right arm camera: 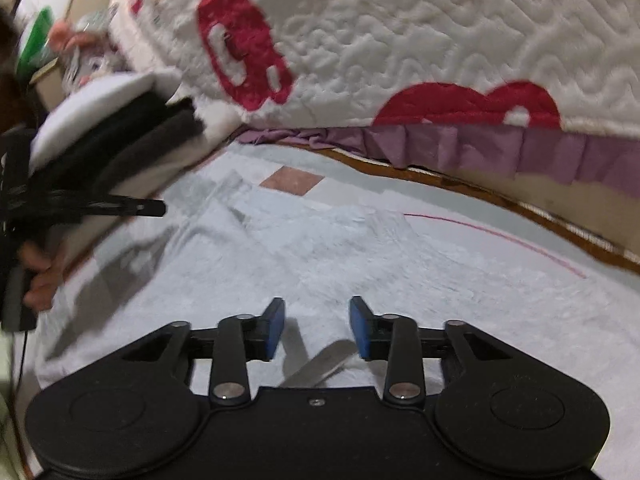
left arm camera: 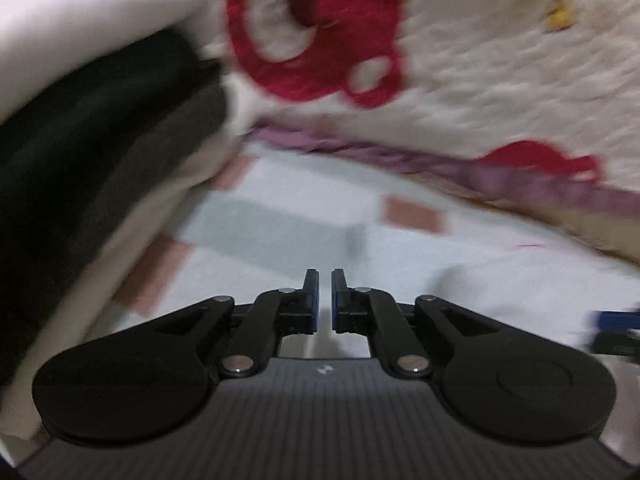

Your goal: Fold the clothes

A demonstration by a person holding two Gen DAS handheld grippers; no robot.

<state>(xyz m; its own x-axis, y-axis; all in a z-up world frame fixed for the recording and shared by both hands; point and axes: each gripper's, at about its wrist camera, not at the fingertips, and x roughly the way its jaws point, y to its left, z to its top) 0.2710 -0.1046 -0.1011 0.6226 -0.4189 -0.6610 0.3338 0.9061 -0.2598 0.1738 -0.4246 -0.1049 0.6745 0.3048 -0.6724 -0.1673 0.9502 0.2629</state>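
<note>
A pale blue garment (right arm camera: 320, 256) lies spread flat with soft creases, and it also fills the ground in the left wrist view (left arm camera: 440, 280). My right gripper (right arm camera: 318, 304) hovers just above its near part, open, with nothing between the blue pads. My left gripper (left arm camera: 325, 276) hangs over the cloth with only a narrow slit between its jaws, which hold nothing. In the right wrist view the left gripper (right arm camera: 154, 208) reaches in from the left edge, carried by a hand (right arm camera: 40, 276). The right gripper's tip (left arm camera: 616, 328) shows at the right edge of the left wrist view.
A stack of folded clothes (left arm camera: 100, 140) in white, black, grey and cream rises at the left (right arm camera: 120, 136). Behind runs a bed with a white quilt with red patterns (right arm camera: 400, 40), a purple frill (right arm camera: 480, 148) and a wooden base edge (right arm camera: 520, 208). Pink squares (right arm camera: 292, 182) show on the floor.
</note>
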